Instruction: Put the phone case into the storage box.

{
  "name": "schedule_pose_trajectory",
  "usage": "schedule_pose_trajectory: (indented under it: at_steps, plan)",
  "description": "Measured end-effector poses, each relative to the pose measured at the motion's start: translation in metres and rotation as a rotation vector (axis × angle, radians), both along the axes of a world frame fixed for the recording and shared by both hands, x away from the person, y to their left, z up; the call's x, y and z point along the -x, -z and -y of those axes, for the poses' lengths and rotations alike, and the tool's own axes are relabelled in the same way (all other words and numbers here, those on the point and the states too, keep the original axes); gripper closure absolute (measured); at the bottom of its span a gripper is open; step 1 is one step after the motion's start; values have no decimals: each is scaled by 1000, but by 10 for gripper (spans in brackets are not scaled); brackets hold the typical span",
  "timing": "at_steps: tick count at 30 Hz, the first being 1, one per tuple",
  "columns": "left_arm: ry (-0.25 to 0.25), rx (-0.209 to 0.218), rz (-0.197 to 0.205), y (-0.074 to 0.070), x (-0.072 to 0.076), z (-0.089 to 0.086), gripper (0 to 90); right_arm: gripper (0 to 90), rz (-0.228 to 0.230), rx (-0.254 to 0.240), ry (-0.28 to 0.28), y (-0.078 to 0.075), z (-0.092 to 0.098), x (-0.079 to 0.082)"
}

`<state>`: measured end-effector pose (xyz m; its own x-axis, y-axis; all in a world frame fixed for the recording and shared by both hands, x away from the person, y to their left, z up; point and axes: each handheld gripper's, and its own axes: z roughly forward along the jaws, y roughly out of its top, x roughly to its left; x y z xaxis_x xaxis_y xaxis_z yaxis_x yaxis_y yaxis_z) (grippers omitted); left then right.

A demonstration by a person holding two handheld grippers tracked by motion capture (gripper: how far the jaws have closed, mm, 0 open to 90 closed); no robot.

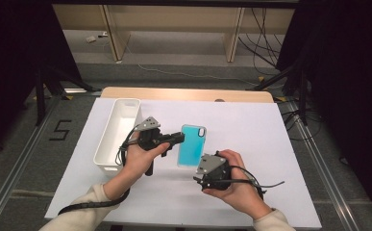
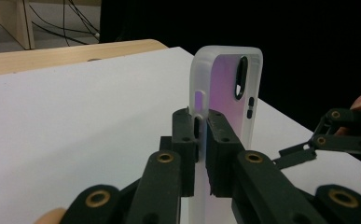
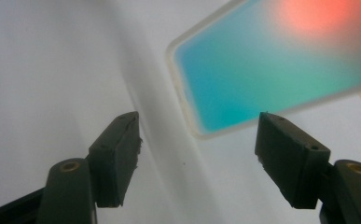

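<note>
Phone case (image 1: pixel 192 145), teal-backed with a pale translucent rim, is sitting over the middle of the white table sheet (image 1: pixel 251 125), just right of the long white bin (image 1: pixel 117 132). From the high view it is lying roughly lengthwise away from the person, its camera cutout at the far end. The left gripper (image 1: pixel 178 138) is reaching in from the left and is clenching the case by its near-left edge; in the left gripper view the two black pads (image 2: pixel 185 140) are pressing on either side of the thin rim, with the case (image 2: pixel 227 93) standing up on edge between them and its camera slot showing near the top. The right gripper (image 1: pixel 200 179) is sitting just off the case's near end, held in the person's right hand (image 1: pixel 236 185). Its jaws are standing wide apart and released, with nothing between them; in the right gripper view the case's corner (image 3: pixel 243 79) is hanging beyond the tips, apart from both pads (image 3: pixel 117 154). Whether the case is resting on the sheet or lifted slightly I cannot tell.
</note>
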<state>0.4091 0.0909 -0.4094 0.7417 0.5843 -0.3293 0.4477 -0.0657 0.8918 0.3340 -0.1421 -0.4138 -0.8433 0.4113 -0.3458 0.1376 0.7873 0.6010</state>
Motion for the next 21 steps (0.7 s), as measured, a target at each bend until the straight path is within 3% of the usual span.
schedule_pose_trajectory:
  at_steps: [1, 4, 7, 12, 21]
  plan:
    - [-5, -1, -2, -1, 0, -1, 830, 309, -2, -47, 42, -1, 7, 0]
    - [-8, 0, 0, -1, 0, -2, 830, 307, 16, -79, 79, 0, 15, 0]
    - [-7, 4, 2, -3, 0, -5, 830, 290, 0, -150, 130, 1, 28, -1]
    - [-5, 2, 10, -5, -1, -8, 830, 285, -12, -181, 163, 3, 37, -2]
    - [-19, -6, 16, -9, 0, -12, 830, 279, -57, -288, 223, 5, 55, -1]
